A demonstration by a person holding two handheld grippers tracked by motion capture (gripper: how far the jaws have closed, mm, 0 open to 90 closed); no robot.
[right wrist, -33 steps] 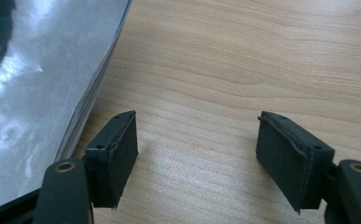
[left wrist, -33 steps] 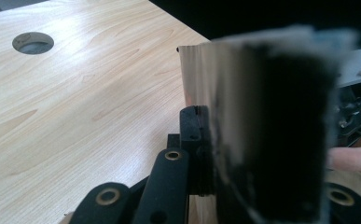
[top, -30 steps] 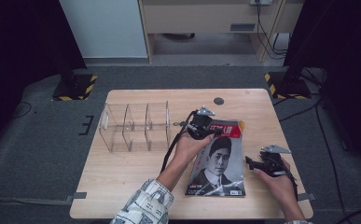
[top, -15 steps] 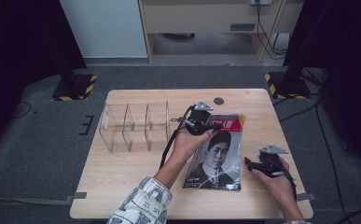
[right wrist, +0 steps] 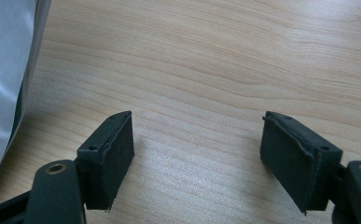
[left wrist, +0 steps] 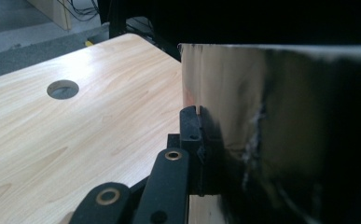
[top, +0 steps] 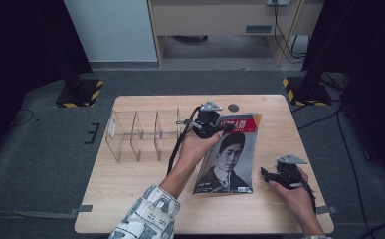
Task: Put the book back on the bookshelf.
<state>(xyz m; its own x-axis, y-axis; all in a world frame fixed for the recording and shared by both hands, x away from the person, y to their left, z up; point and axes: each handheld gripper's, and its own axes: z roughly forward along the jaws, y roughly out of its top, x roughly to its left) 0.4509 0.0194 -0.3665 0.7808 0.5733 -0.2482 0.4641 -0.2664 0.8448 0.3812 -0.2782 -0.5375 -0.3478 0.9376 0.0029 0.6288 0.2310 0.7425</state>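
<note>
fingers [left wrist: 199, 149] of left gripper [top: 207, 124] hide, seemingly, magazine [top: 227, 159] edge.

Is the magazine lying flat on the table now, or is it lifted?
Partly lifted. The left tool is shut on the magazine at its top edge and holds that end above the table; the bottom edge looks to rest on the wood.
</note>
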